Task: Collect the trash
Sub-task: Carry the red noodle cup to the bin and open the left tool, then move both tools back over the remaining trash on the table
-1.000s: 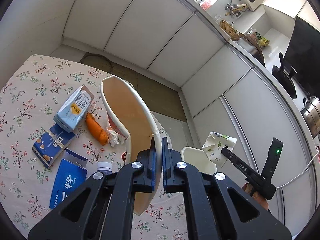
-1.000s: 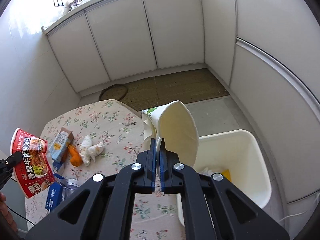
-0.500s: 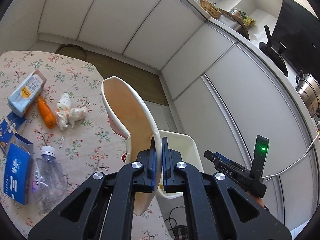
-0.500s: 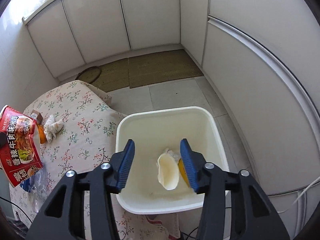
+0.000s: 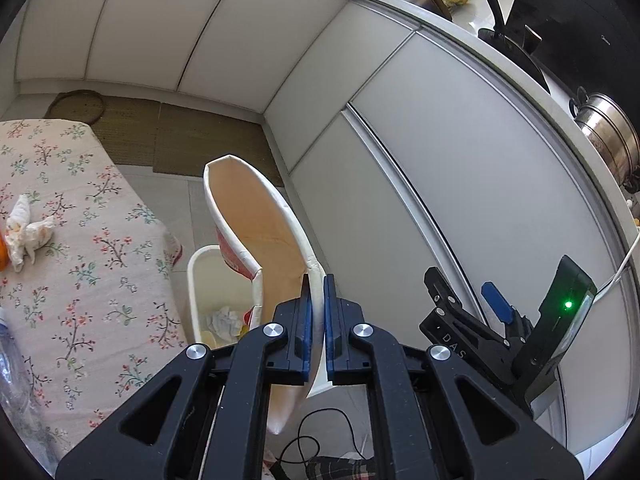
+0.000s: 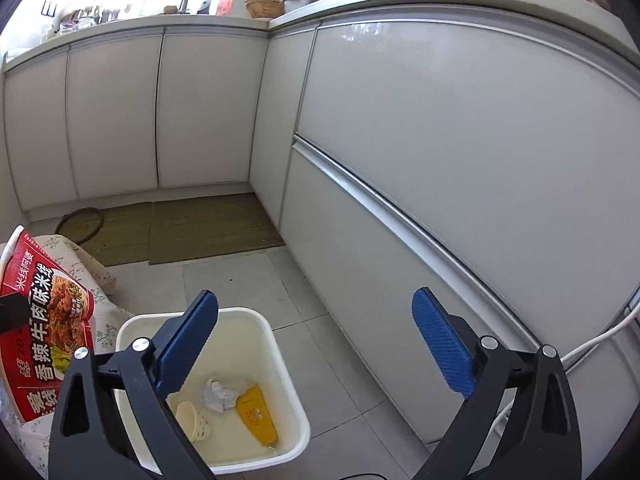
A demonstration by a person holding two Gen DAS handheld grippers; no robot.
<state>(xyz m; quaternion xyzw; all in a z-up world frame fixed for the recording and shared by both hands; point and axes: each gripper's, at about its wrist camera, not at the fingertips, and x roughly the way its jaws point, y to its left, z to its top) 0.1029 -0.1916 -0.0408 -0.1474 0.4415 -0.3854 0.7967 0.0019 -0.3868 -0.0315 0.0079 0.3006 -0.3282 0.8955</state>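
Observation:
My left gripper (image 5: 318, 312) is shut on the rim of a red instant-noodle bowl (image 5: 256, 232), held tilted above the near edge of a white bin (image 5: 194, 280). The bowl's red printed side (image 6: 44, 320) shows at the left of the right wrist view. My right gripper (image 6: 316, 340) hangs over the bin (image 6: 276, 344), its jaws opening wide with nothing between them. In the bin lie a paper cup (image 6: 194, 420), a crumpled paper (image 6: 218, 394) and a yellow wrapper (image 6: 256, 412). The right gripper (image 5: 464, 292) is also in the left wrist view, to the right of the bowl.
A table with a floral cloth (image 5: 100, 280) stands left of the bin, with a crumpled tissue (image 5: 28, 232) and a plastic bottle (image 5: 16, 380) on it. White cabinets (image 6: 440, 160) close in right and behind. Woven mats (image 6: 208, 224) lie on the floor; a black cable (image 5: 304, 440) lies below.
The right gripper swung over the bin and opened; the paper cup it held now lies in the bin. The left gripper carried the noodle bowl from over the table to the bin.

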